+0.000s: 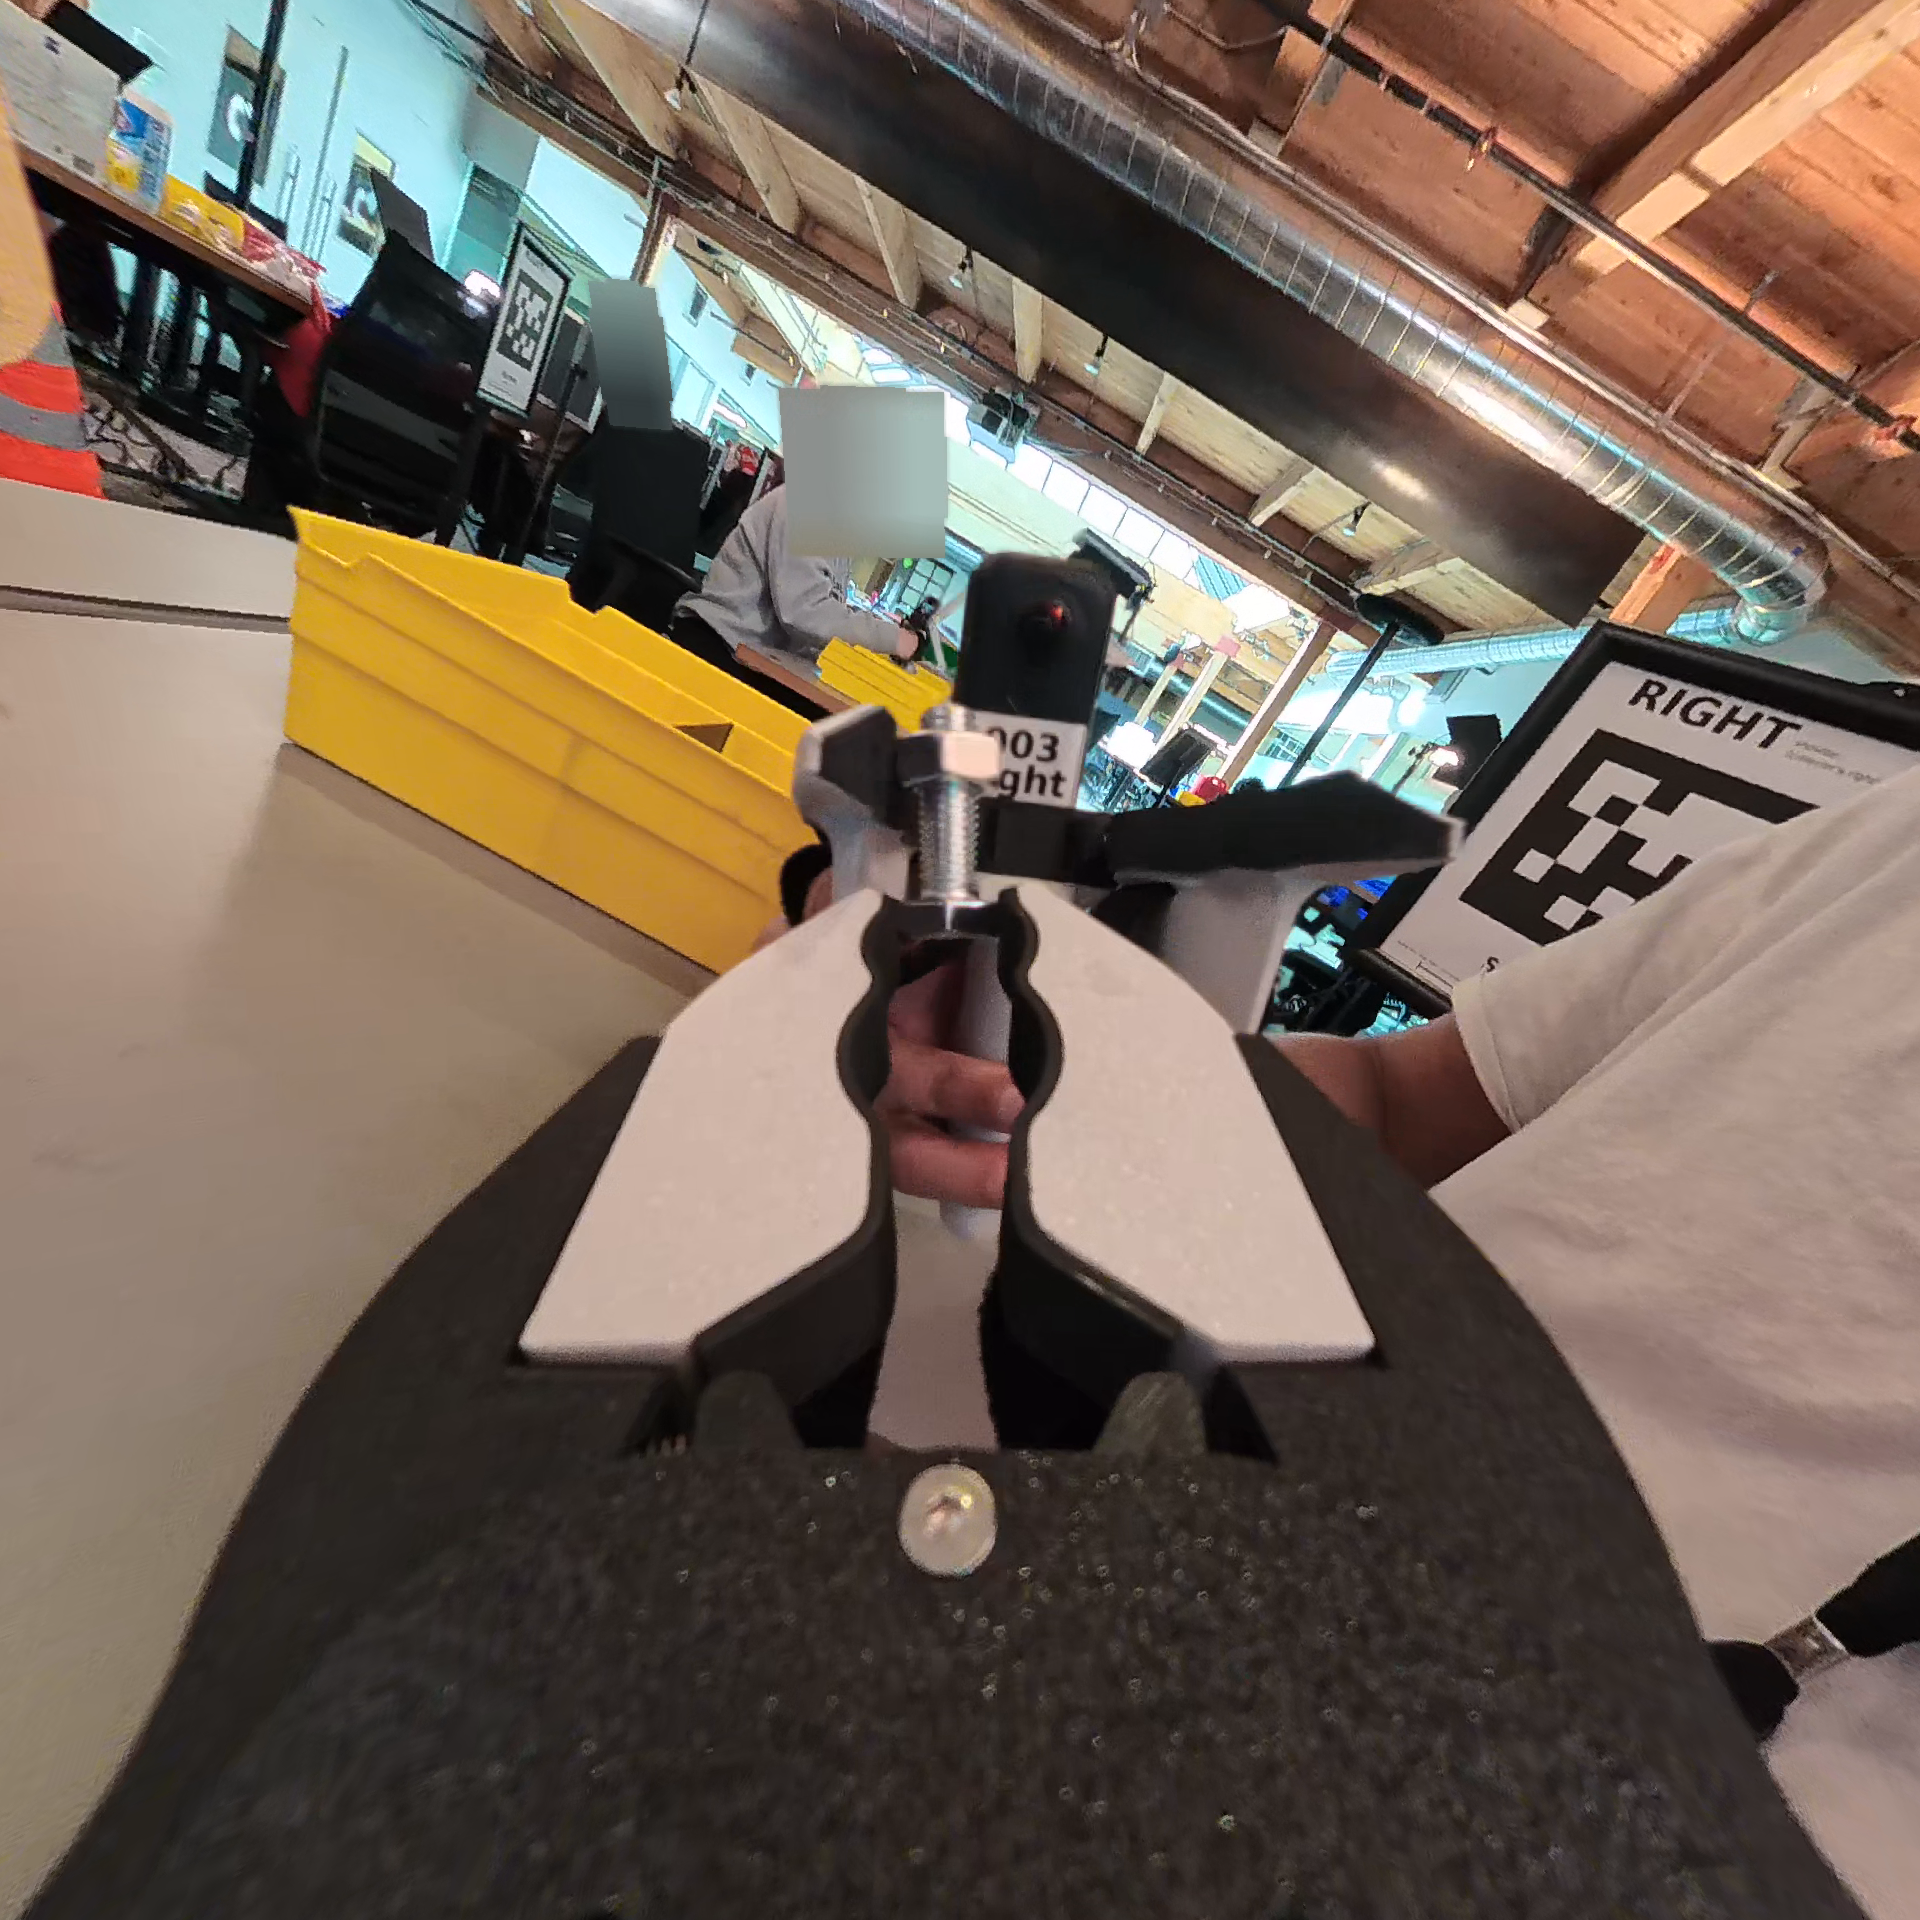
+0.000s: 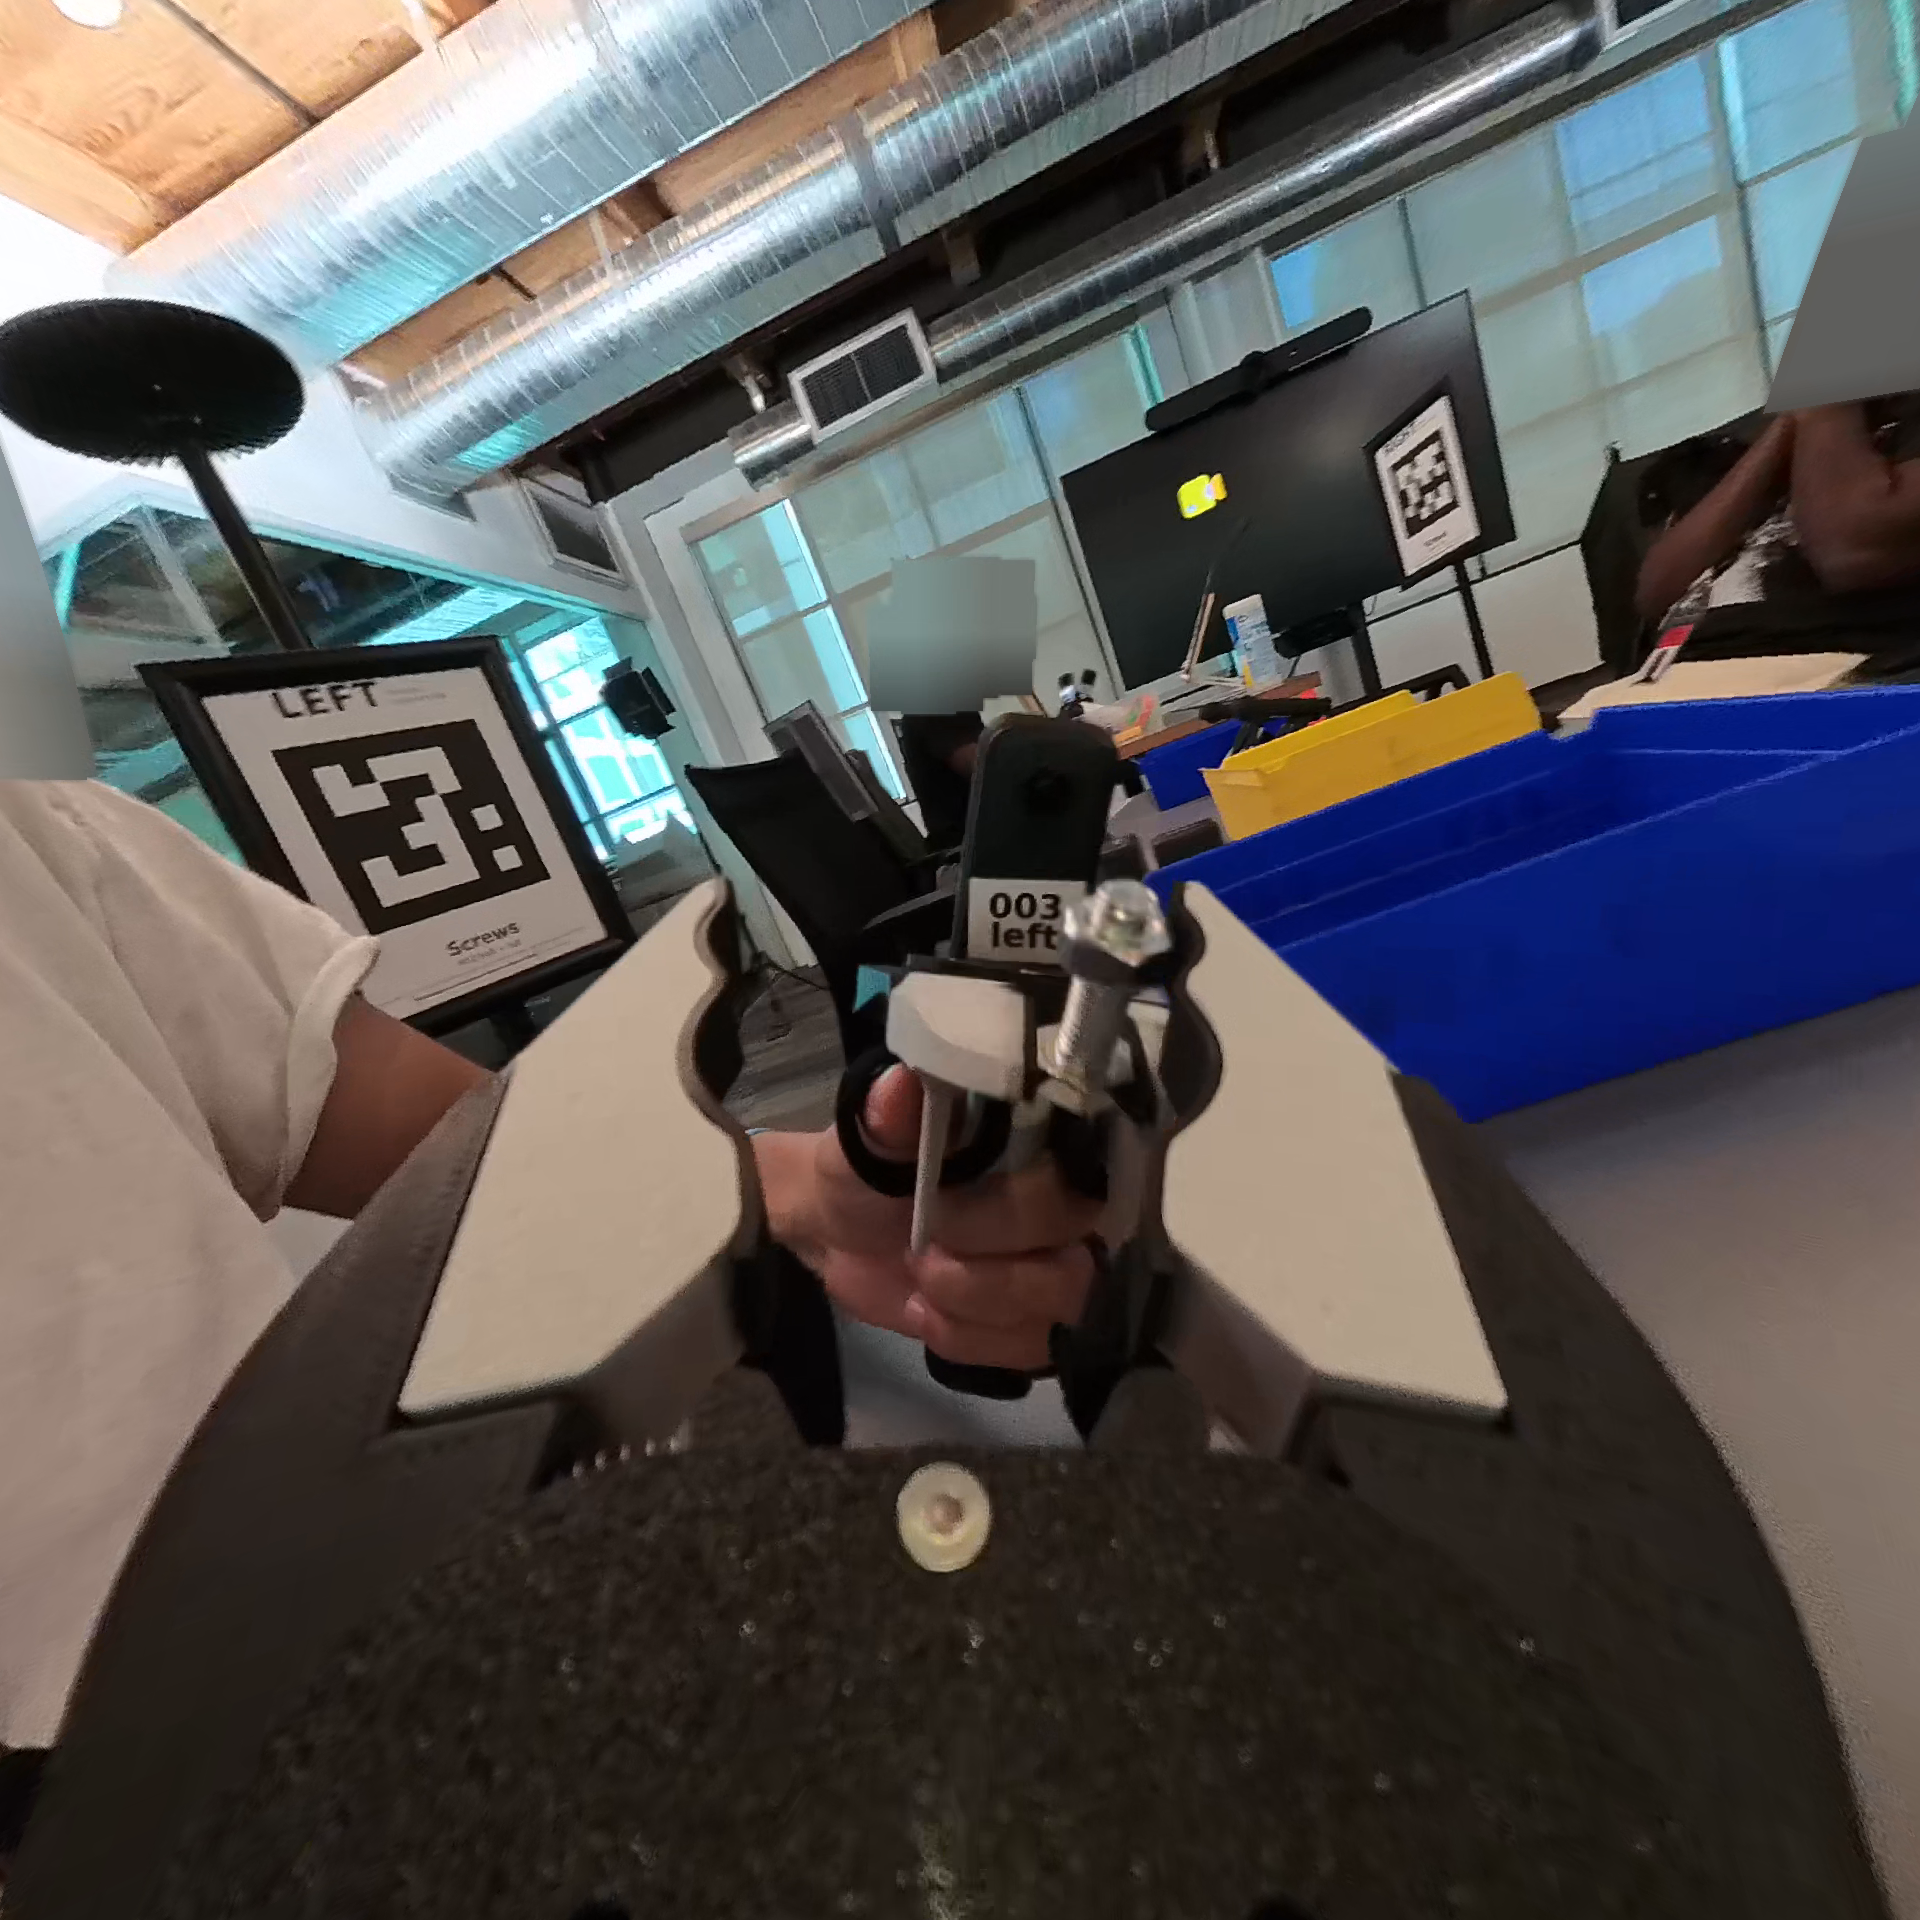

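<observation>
The left gripper [image 1: 948, 914] is clamped on the head of a silver bolt [image 1: 943, 831]; both black pads press on it, and the threaded shank stands up toward 12 o'clock from the fingertips. A hex nut [image 1: 951, 764] sits near the top of the shank (a little thread shows above it).

The right gripper [image 2: 951, 977] stands wide apart and grips nothing. Seen from the left wrist view, it faces the camera: one of its fingers [image 1: 847, 769] is against the nut from 9 o'clock, the other finger [image 1: 1278, 831] is well off toward 3 o'clock. From the right wrist view the bolt [image 2: 1086, 1013] leans toward 1 o'clock, close to the finger [image 2: 1226, 997] at 3 o'clock, and the nut [image 2: 1117, 925] is at its upper end; whether that pad touches the nut I cannot tell.

A hand [image 2: 935, 1236] holds the left gripper's handle, between the right fingers.

About them: a yellow bin [image 1: 520, 727] at 10 o'clock on a pale table [image 1: 208, 1039] in the left view, a blue bin [image 2: 1558, 935] at 3 o'clock in the right view, and a framed marker board [image 2: 384, 821] at 9 o'clock beside a white sleeve [image 2: 156, 1039].
</observation>
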A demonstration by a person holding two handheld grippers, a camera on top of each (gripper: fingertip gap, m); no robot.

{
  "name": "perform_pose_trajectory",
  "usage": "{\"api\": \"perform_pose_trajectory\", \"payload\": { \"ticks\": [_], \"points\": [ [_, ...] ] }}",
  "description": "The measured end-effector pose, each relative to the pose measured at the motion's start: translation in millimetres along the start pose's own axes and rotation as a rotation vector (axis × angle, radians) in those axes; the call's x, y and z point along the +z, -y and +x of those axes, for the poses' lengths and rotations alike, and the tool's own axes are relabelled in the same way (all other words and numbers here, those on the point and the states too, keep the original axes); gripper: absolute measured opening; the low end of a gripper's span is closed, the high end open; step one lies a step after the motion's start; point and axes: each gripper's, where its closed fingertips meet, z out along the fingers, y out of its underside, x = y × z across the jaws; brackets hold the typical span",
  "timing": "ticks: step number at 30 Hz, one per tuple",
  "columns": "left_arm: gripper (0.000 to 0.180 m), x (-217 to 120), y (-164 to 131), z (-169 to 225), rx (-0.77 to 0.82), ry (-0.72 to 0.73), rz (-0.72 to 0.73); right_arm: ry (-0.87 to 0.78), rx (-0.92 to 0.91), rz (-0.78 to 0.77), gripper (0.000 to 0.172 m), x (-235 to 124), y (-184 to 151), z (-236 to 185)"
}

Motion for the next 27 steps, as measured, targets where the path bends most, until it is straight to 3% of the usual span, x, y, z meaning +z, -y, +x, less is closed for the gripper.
{"api": "perform_pose_trajectory", "payload": {
  "ticks": [3,7,11,15,19,27],
  "points": [
    [0.018,0,-1,1,0.004,-0.001,-0.006,-0.008,-0.043,-0.023,0.080,3,-2,0],
    [0.017,-6,5,-2,0.013,0.017,0.013,-0.070,-0.064,-0.001,0.068,-19,9,10],
    [0.018,-8,6,-5,0.016,0.026,0.012,-0.084,-0.035,-0.023,0.069,-28,3,15],
    [0.018,-1,-3,-4,0.017,0.018,-0.025,-0.035,-0.033,-0.032,0.078,-8,-4,4],
    [0.017,4,-7,2,0.020,0.002,-0.040,-0.007,-0.009,-0.051,0.078,4,-7,3],
    [0.018,-5,3,-5,-0.003,0.021,0.009,-0.084,-0.060,-0.041,0.075,-26,-1,10]
  ]
}}
